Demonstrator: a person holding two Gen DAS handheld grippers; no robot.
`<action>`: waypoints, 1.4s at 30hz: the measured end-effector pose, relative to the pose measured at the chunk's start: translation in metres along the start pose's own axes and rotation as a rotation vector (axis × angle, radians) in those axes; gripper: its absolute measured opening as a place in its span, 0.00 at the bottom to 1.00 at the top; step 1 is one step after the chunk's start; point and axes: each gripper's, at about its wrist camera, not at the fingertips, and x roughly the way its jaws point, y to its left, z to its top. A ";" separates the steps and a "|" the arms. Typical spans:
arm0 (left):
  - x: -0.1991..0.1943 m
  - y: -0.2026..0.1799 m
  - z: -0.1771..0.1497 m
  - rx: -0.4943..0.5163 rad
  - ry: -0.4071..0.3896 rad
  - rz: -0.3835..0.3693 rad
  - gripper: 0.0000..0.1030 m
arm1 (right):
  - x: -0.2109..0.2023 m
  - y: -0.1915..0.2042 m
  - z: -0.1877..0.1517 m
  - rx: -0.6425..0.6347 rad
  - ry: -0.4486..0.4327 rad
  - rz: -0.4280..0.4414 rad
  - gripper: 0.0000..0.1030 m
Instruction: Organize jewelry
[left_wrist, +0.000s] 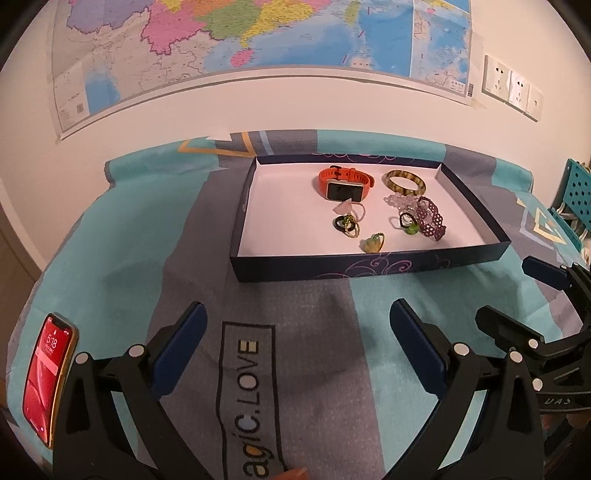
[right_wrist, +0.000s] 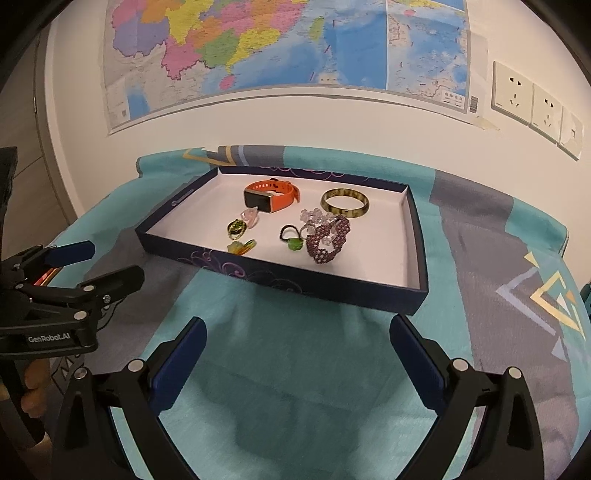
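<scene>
On the teal patterned cloth (left_wrist: 110, 258) our left gripper (left_wrist: 297, 334) and right gripper (right_wrist: 297, 349) hover spread wide — near the tray (left_wrist: 369, 264), where the orange watch (left_wrist: 341, 184) lies left of the bangle (left_wrist: 404, 181).

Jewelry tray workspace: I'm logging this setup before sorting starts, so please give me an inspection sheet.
Surface: teal and grey cloth covers the table.
Job's things: dark tray holds an orange watch, a bangle, a purple beaded bracelet and small rings.
Clutter: red phone lies on the cloth, screen lit.
Grippers: left gripper and right gripper both open, short of the tray.
Cables: nothing seen.
Surroundings: wall map, wall sockets.
</scene>
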 end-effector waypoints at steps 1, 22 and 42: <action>-0.001 0.000 0.000 0.001 -0.001 0.000 0.95 | -0.001 0.000 -0.001 -0.001 0.000 -0.001 0.93; -0.007 -0.006 -0.008 0.014 0.002 -0.009 0.95 | -0.005 0.000 -0.009 0.015 0.015 0.001 0.93; -0.005 -0.009 -0.010 0.017 0.013 -0.015 0.95 | -0.002 -0.002 -0.010 0.025 0.021 0.002 0.93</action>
